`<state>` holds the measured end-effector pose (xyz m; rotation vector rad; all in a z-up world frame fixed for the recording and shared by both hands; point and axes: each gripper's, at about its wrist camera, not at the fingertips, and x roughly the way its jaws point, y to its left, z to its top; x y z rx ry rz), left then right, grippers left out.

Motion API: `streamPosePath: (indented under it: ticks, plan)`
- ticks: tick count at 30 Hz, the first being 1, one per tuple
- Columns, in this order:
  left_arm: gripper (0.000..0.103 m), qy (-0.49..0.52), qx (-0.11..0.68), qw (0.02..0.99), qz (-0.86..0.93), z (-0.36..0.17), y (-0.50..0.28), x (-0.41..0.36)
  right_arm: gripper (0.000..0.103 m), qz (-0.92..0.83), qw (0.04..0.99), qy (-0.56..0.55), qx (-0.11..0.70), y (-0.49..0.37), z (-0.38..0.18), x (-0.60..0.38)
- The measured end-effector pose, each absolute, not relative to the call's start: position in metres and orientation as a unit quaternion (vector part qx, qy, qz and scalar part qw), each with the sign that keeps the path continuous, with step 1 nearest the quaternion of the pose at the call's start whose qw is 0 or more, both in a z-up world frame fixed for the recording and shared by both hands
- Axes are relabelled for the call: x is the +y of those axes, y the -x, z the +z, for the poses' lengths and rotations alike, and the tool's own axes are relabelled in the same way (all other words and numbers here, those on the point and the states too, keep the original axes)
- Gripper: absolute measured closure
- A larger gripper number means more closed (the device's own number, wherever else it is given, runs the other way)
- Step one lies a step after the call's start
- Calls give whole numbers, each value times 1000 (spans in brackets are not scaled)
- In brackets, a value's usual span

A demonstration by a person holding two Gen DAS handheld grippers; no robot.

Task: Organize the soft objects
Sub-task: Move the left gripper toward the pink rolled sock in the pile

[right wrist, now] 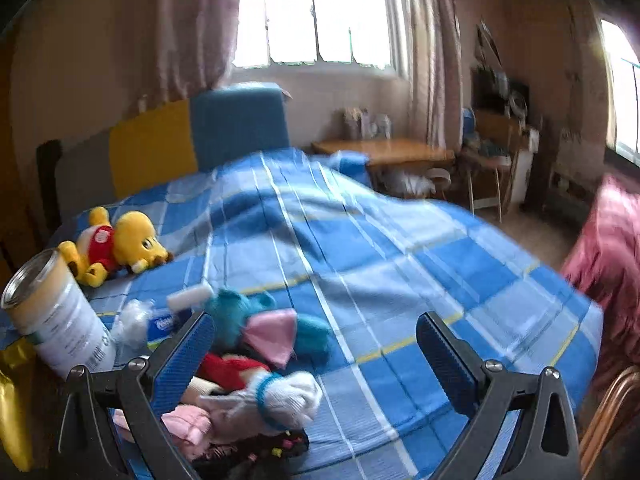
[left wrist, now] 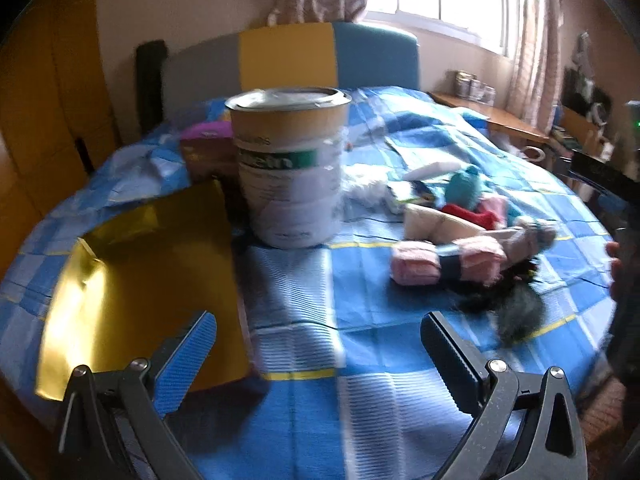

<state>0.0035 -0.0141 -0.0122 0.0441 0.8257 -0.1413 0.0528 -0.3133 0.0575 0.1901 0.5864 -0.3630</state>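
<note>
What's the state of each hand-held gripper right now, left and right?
Left hand-held gripper: open wide, holding nothing, over the blue checked bedspread.
Right hand-held gripper: open wide, holding nothing, above the pile of soft toys.

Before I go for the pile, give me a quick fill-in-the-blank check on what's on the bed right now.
1. The tall tin can stands ____ on the blue checked bedspread.
2. The plush bear wears a ____ shirt.
3. The jaws of both the left gripper and the right gripper are ____.
4. The flat box beside the can is ____ in colour.

Missing words: upright; red; open; gold
</note>
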Motion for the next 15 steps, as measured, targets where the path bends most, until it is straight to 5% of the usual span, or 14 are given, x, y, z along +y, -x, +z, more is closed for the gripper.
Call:
streamPosePath:
  ticks: [15]
  plan:
    - [1, -80, 440, 875, -184, -35, -27, -56, 0, -166, 915, -183, 319, -53, 40, -340]
